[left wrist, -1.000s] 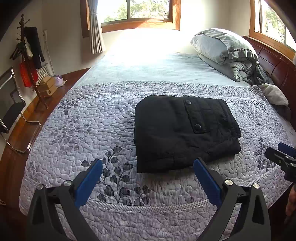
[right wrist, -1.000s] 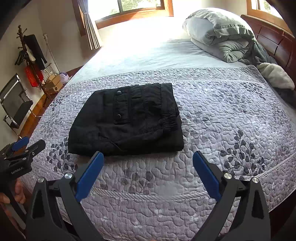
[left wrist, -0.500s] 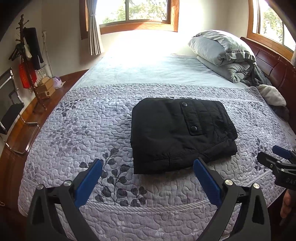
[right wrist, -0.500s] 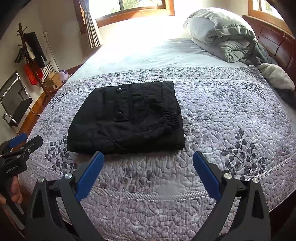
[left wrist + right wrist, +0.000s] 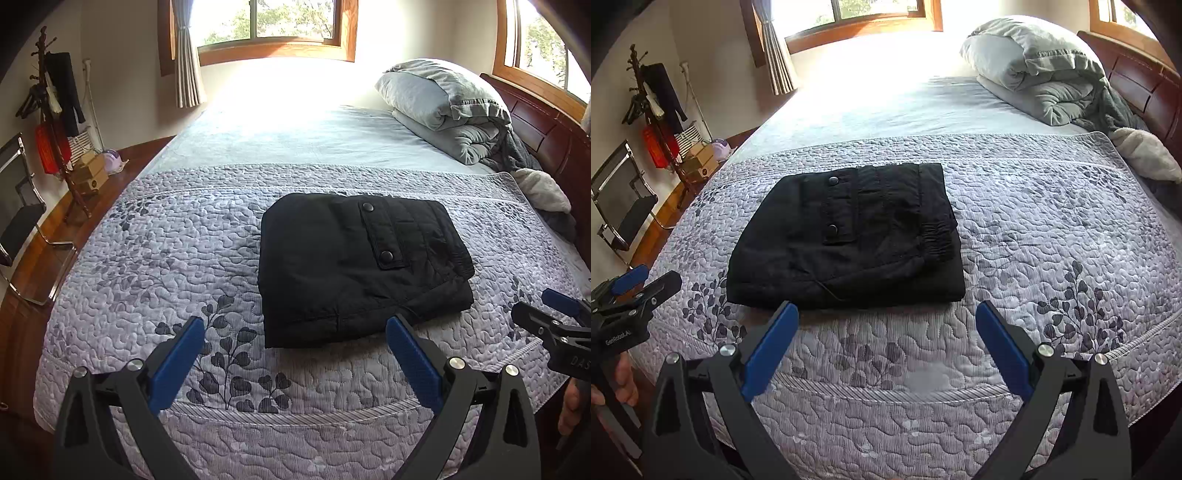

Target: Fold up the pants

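Note:
Black pants (image 5: 354,269) lie folded into a compact rectangle on the quilted grey bedspread (image 5: 155,266), a snap pocket flap on top. In the right wrist view the same pants (image 5: 846,240) sit mid-bed with the elastic waistband to the right. My left gripper (image 5: 295,334) hovers open above the bed's near edge, a little short of the bundle, nothing between its blue pads. My right gripper (image 5: 886,319) is likewise open and empty just in front of the pants. Each gripper shows at the edge of the other's view: the right one (image 5: 546,314), the left one (image 5: 639,284).
A grey pillow and rolled duvet (image 5: 443,107) lie at the bed's head by the wooden headboard (image 5: 546,129). A coat stand (image 5: 55,110), boxes and a metal chair (image 5: 22,221) stand on the wood floor to the left. The bed's near edge (image 5: 886,435) is below the grippers.
Both grippers have drawn back slightly from the folded pants, staying open. The pants have not moved on the bed.

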